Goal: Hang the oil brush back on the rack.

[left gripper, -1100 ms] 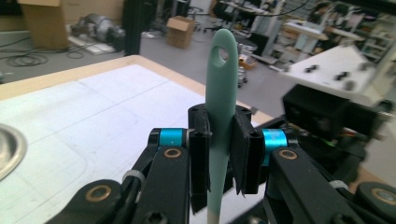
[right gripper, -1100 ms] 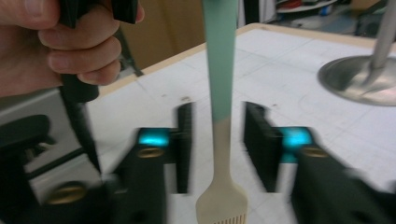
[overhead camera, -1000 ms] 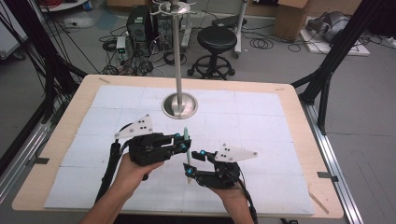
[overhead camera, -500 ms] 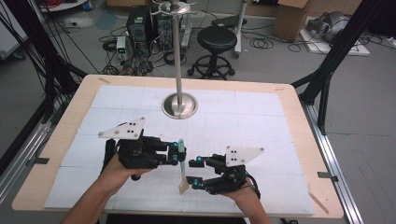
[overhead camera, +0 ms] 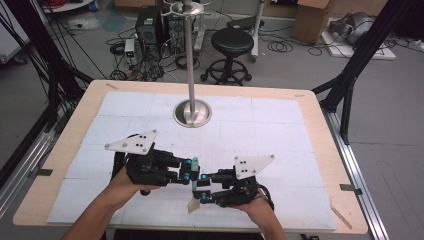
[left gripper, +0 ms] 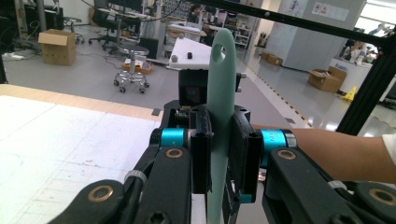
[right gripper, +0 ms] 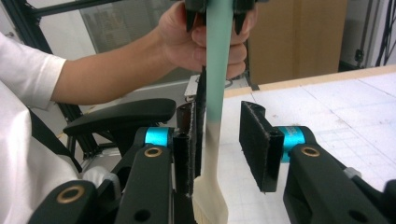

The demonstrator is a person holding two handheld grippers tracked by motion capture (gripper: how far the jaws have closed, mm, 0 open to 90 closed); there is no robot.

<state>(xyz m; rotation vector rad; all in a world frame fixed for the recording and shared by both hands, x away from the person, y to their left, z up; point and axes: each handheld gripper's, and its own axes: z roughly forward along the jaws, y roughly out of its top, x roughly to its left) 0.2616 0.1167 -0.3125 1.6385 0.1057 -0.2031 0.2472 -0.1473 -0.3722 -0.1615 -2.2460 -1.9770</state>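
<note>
A brush with a mint-green handle (overhead camera: pixel 194 165) and a pale lower end (overhead camera: pixel 192 205) hangs upright over the front of the table. My left gripper (overhead camera: pixel 193 171) is shut on the green handle (left gripper: pixel 221 84), whose holed top sticks up above the jaws. My left gripper's own point is (left gripper: pixel 219 154). My right gripper (overhead camera: pixel 200 188) is open around the lower shaft. In the right gripper view the shaft (right gripper: pixel 215 70) lies against the left pad (right gripper: pixel 187 140), with a gap to the right pad (right gripper: pixel 254 140). The right gripper's midpoint is (right gripper: pixel 224 144). The left hand (right gripper: pixel 210 37) shows above.
A metal stand with a round base (overhead camera: pixel 192 113) and a tall pole (overhead camera: pixel 190 55) rises at the table's far middle. White gridded sheets cover the wooden table (overhead camera: pixel 320 150). A stool (overhead camera: pixel 232 47), cables and boxes lie on the floor behind.
Both hands have drifted toward the front edge. The right gripper has slid left, so its open jaws now stand around the brush's lower shaft.
</note>
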